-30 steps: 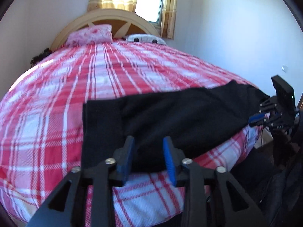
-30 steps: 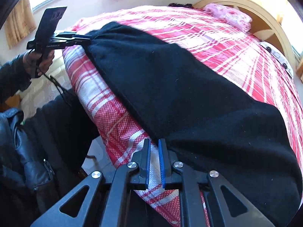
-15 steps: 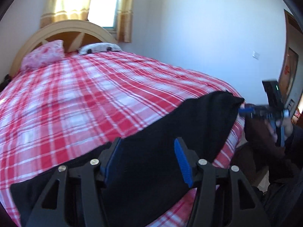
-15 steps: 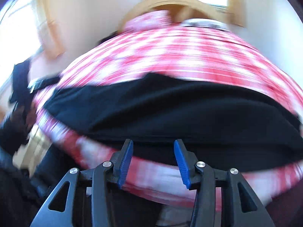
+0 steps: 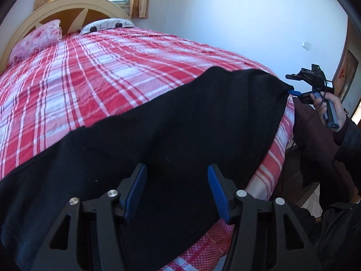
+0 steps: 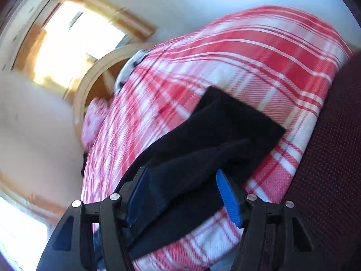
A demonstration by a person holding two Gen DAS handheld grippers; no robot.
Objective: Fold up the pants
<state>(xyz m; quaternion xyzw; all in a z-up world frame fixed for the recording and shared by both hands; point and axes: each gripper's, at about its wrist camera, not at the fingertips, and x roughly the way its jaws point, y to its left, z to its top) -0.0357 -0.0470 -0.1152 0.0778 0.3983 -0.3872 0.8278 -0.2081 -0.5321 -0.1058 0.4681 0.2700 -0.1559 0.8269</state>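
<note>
Black pants lie lengthwise along the near edge of a bed with a red and white plaid cover. My left gripper is open just above the pants' near part, holding nothing. In that view my right gripper is at the pants' far end by the bed's corner, jaws apart. In the right wrist view, which is blurred, the right gripper is open with the black cloth bunched between and beyond its fingers.
A wooden headboard, a pink pillow and a white patterned pillow are at the bed's far end. A white wall runs along the right. The person's dark sleeve and body are at the right edge.
Both grippers have opened from narrower or shut. The left has moved along the pants toward their right end. The right has swung round fast to the pants' end at the bed's corner.
</note>
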